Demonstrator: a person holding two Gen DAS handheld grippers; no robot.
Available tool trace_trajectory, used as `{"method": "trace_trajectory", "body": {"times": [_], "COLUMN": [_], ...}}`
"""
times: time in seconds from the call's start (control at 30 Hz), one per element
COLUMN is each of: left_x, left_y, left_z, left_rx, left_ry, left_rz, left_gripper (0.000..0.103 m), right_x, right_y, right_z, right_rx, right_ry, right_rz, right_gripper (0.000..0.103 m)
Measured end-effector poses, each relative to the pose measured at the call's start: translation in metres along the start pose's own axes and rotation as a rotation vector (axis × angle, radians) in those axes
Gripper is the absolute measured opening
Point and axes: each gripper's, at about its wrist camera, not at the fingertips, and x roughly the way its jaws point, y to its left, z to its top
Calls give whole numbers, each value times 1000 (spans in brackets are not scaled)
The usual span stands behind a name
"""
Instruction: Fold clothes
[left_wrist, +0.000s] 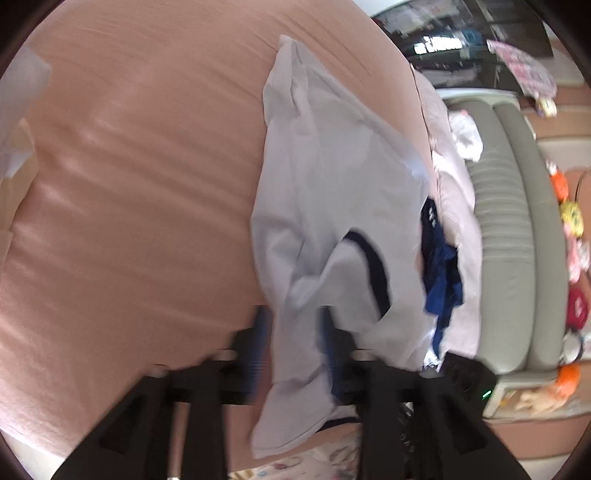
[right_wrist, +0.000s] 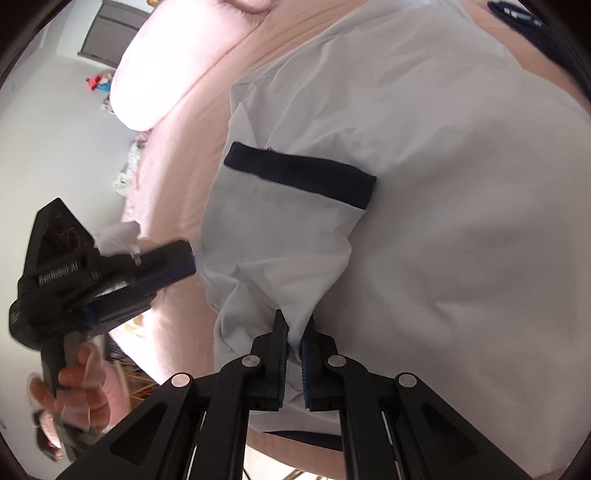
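Observation:
A white shirt with navy trim lies crumpled on the pink bed sheet. In the left wrist view my left gripper has a fold of the shirt filling the gap between its blue pads, and the loose end hangs past them. The image is blurred. In the right wrist view the white shirt fills the frame, its navy-cuffed sleeve folded across it. My right gripper is shut on a pinch of fabric just below that sleeve. The left gripper sits at the shirt's left edge, held by a hand.
A dark blue garment and a pale pink blanket lie beyond the shirt, against a grey padded headboard. Colourful toys line the far side. A pink pillow rests on the bed sheet.

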Motion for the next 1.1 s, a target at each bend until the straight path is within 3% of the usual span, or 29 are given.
{"method": "trace_trajectory", "body": {"times": [0.03, 0.13, 0.27, 0.33, 0.4, 0.57, 0.67, 0.83, 1.0, 1.07, 1.1], "left_x": [0, 6, 21, 29, 37, 50, 55, 65, 65, 64, 62], "left_y": [0, -5, -11, -14, -15, -12, -12, -19, -13, -10, -8], "left_z": [5, 18, 29, 33, 39, 51, 56, 57, 58, 58, 58], "left_rx": [-21, -50, -41, -25, -22, -36, -26, 65, 51, 38, 35], "left_ry": [-9, 0, 41, 58, 66, 101, 117, 139, 138, 132, 125], "left_rz": [-15, -42, -28, -9, 4, 21, 40, 165, 155, 155, 153], "left_gripper": [82, 82, 82, 82, 82, 82, 82, 80, 58, 49, 42], "right_x": [-1, -6, -15, -16, -15, -5, 2, 27, 35, 35, 35], "right_y": [-2, -7, -7, -7, -8, -13, -4, 22, 35, 41, 44], "right_z": [2, 7, 13, 16, 20, 30, 39, 45, 46, 43, 41], "right_rx": [12, 42, 40, 28, 31, 78, 42, -12, -72, -103, -119], "right_ry": [-8, -33, -86, -100, -101, -104, -105, -124, -164, -174, -179], "right_rz": [8, 39, 41, 19, 10, 48, 17, -51, -107, -155, -179], "right_gripper": [23, 44, 47, 60, 65, 65, 65, 65, 64, 52, 40]}}
